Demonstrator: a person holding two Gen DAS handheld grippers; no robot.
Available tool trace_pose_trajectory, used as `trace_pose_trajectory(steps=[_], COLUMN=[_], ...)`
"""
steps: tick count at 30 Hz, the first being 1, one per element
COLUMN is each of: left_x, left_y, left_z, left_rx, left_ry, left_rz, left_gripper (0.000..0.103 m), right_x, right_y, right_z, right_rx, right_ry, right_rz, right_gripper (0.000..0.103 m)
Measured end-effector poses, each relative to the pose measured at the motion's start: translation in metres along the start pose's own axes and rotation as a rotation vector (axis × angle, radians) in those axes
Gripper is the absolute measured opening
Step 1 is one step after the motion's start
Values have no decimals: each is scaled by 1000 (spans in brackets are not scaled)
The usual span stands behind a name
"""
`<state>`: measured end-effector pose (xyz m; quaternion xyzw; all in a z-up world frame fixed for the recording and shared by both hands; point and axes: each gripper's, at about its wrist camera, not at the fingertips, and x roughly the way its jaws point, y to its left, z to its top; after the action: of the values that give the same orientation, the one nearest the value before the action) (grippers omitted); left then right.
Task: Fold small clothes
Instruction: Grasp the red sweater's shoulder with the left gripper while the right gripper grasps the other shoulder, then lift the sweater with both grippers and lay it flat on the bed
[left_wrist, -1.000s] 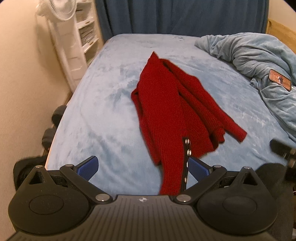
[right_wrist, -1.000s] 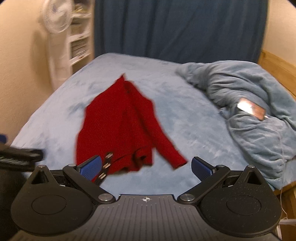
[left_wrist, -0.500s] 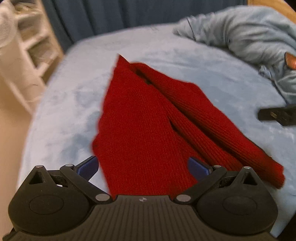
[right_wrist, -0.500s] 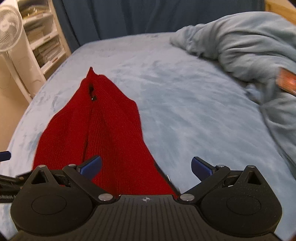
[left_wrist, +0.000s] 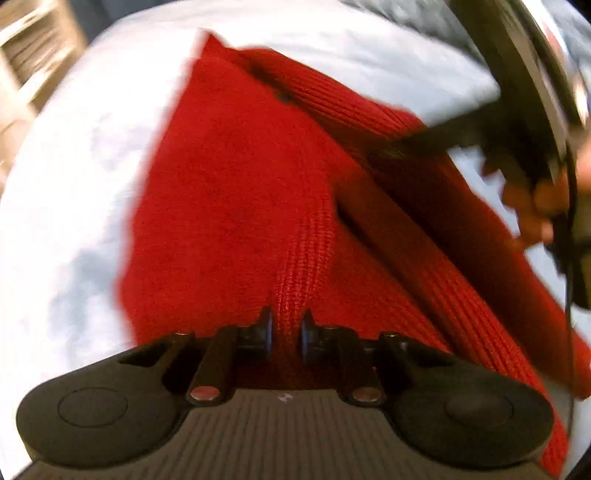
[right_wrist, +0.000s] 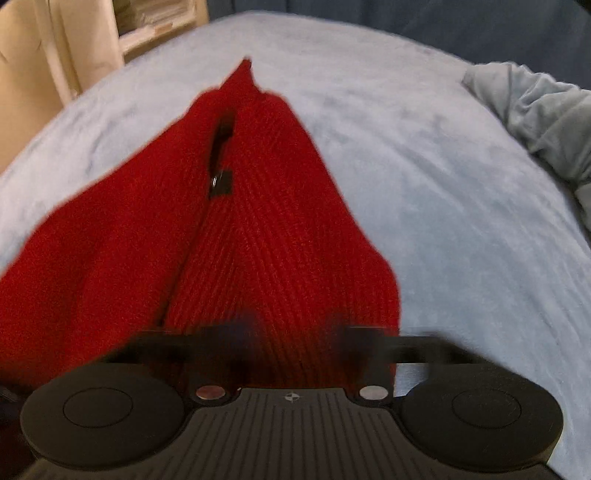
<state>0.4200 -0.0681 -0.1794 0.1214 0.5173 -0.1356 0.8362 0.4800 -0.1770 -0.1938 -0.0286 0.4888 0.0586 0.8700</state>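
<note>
One red sweater; left gripper pinches its fold; right gripper blurred, grip unclear.

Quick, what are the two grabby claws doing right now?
Left gripper: closed, pinching a ridge of the red knitted sweater.
Right gripper: blurred, fingers close around sweater fabric; cannot tell if gripping.

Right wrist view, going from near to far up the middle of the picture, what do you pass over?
Right gripper → red knit sweater, narrowing to a point → bare light blue bed cover → dark blue curtain at the very back.
</note>
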Motion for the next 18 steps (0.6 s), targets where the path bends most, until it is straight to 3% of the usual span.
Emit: trace_pose_trajectory(steps=[1,4,7,10,14,18], left_x=[-12,-55,-84,-105,-156,-230], left_y=[14,72,138,194,222,224], left_z=[-1,-2,8,16,8,-22], left_rx=[-22,-85,-131,-208,-293,-339], left_ry=[-21,-96,-147,-188,-258,-368], left_rz=[23,130,351,478,495,477], left_gripper=[14,14,13,13,13,13], right_x=[-8,-54,-107,-154,-241,-342], right_y=[-2,-17,-53,-91,-96,-85], right_z=[0,-1,3,10,-8,-59], right_rx=[11,-26,-25,67,99,103], right_ry=[-22,-144,-231,-275,-423,-614], right_rz=[-8,-162,-338,-401,-430,-455], right_gripper=[15,14,14,14,14,14])
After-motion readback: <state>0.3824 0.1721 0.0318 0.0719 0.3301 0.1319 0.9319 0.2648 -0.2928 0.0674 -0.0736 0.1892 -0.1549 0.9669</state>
